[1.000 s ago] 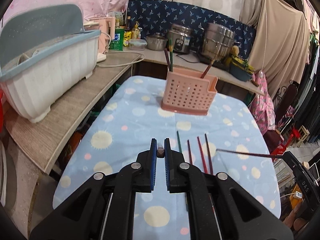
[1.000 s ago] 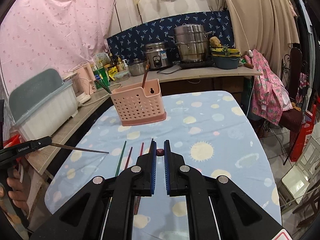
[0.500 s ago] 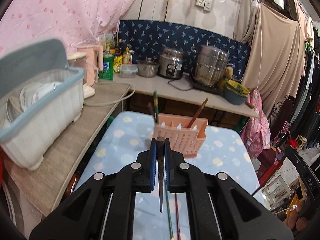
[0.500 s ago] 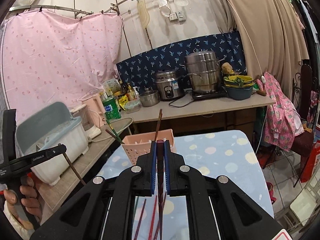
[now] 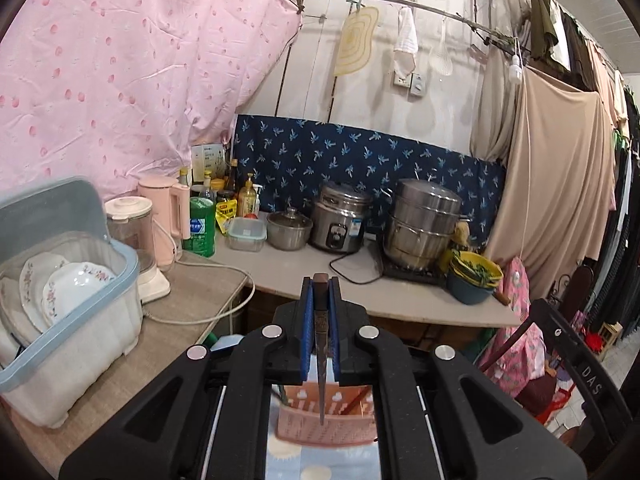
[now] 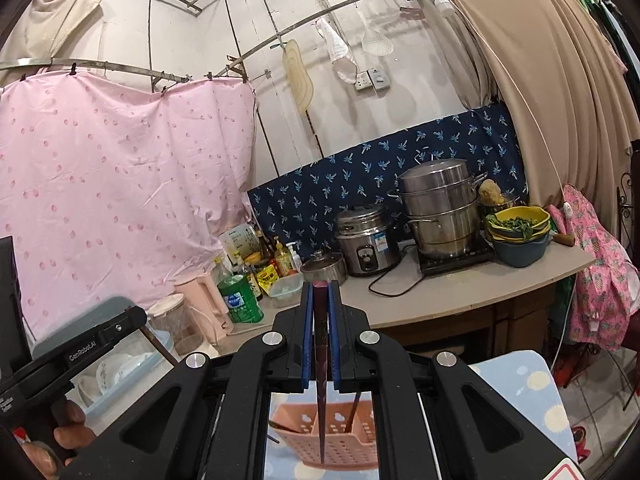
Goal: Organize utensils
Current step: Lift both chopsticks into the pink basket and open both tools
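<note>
My left gripper is shut on a dark brown chopstick that hangs point-down between the blue pads. Its tip sits over the pink perforated utensil holder, which stands on the sun-patterned tablecloth. My right gripper is shut on a dark red chopstick, also hanging tip-down above the pink holder. Other chopsticks stand in the holder. At the left of the right wrist view a hand holds the left gripper body.
A blue-rimmed dish bin with plates sits on the side counter at left. The back counter carries a rice cooker, a steamer pot, bottles and a pink kettle. A dark chair stands at right.
Both grippers rose from the tabletop with their chopsticks and moved toward the holder. The chopsticks swung from end-on to hanging tip-down. The loose chopsticks on the cloth dropped out of view.
</note>
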`<state>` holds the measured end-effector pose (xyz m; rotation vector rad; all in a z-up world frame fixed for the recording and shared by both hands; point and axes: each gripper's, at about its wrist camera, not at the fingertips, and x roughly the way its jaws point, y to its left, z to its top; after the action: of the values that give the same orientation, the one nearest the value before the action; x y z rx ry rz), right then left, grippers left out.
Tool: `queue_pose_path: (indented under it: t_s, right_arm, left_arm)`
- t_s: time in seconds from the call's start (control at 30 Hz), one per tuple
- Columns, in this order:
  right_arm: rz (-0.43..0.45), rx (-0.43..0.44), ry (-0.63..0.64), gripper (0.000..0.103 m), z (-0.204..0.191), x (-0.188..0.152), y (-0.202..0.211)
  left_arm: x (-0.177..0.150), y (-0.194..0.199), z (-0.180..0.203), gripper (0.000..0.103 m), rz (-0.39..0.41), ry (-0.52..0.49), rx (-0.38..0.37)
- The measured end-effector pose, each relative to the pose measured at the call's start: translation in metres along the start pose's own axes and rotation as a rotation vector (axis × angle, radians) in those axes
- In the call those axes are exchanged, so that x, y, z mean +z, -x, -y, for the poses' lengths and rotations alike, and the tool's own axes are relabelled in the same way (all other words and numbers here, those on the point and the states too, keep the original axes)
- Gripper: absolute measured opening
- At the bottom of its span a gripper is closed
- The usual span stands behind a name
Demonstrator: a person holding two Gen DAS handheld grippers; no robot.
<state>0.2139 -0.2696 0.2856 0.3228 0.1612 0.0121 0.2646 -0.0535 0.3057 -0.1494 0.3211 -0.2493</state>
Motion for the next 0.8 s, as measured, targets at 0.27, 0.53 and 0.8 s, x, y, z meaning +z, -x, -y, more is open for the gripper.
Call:
queue_pose_path:
  t_s: [0.27,0.53,0.8]
  right_arm:
    - [-0.031,-0.02,0.015,0.007,0.004,-0.014,-0.065]
    - [-0.144,-0.029,0.035,0.007,0.011,-0.057,-0.106]
    - [-0.195,-0.044,0.06,0.012,0.013,-0.077,-0.116]
  left_arm:
    - [-0.011,-0.057,0.0,0.007,-0.031,-0.014,0.041]
    - [-0.046,-0.092,-0.011,0.007,-0.122,-0.015,0.045]
    - [-0.059,-0.098,-0.012,0.008,-0.162,-0.029,0.047]
